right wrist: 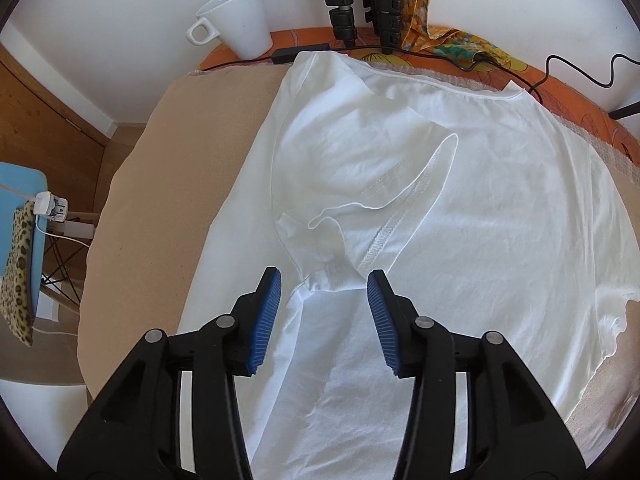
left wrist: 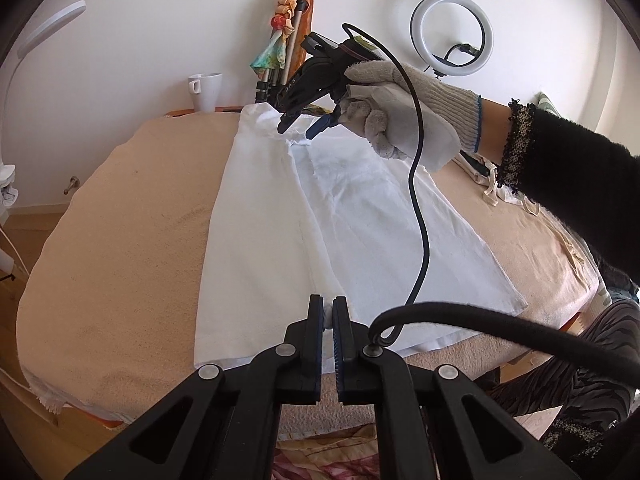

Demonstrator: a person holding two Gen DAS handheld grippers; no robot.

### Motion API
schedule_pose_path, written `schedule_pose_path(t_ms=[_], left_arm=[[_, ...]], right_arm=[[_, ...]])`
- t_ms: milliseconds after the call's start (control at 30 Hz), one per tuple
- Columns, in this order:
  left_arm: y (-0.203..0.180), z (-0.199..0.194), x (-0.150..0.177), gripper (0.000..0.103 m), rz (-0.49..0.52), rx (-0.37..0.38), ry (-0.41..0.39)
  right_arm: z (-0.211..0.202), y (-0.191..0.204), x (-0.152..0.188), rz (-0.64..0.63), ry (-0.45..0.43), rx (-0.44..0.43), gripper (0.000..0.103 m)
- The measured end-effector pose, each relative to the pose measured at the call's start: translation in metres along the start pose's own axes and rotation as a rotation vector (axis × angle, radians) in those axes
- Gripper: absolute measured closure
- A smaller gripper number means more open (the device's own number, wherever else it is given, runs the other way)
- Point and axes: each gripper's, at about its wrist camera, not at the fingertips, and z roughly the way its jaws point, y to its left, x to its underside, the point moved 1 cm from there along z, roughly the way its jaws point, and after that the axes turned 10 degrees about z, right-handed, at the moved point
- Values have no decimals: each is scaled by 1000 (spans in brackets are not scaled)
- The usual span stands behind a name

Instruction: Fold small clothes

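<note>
A white T-shirt point(left wrist: 320, 216) lies on the beige padded table point(left wrist: 120, 240), its left side folded over toward the middle. My left gripper point(left wrist: 328, 312) is shut on the shirt's folded edge near the hem. My right gripper point(left wrist: 304, 126), held by a gloved hand, is open above the shirt's far end. In the right wrist view the right gripper point(right wrist: 324, 280) is open, its blue pads point(right wrist: 266, 312) on either side of the folded sleeve's underarm seam point(right wrist: 332, 276). The shirt point(right wrist: 480, 220) fills that view, collar edge at the back.
A white mug point(left wrist: 206, 90) stands at the table's far edge, also in the right wrist view point(right wrist: 240, 16). Tripod legs point(right wrist: 360, 4) with colourful scarves, a ring light point(left wrist: 452, 34) and a black cable point(right wrist: 560, 68) sit behind. More cloth point(left wrist: 496, 188) lies at the right.
</note>
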Motion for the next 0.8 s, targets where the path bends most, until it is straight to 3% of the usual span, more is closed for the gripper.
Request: schedule_pose_path(t_ms=[100,167,200,233,333,433,533,800], left_arm=[[-3,0,1,102,11,-5,3],[-3,0,1,102,18,-10,6],[-3,0,2,102,20,-14,6],[-2,-1,2,102,21,-15,5],[-12,-7,1,102,84,-65,-21],[-25,3,3,102,126,-14,3],[-33,20,6,102,110,55,49],[-25,28,9,101,85,59,91]], right_arm=[[10,9,-1,-22,14,42,59],[19,14,-1,-28,19,65,71],[23,15,-2,-35,22,75,85],[26,18,-2,-43,22,84,91],[15,15,-1,-34,-20,32,94],[2,-9,-1,30,-51,-83,94],[9,-29,0,77,-38,-87,94],[6,-18,4,-5,-80,-12,94]])
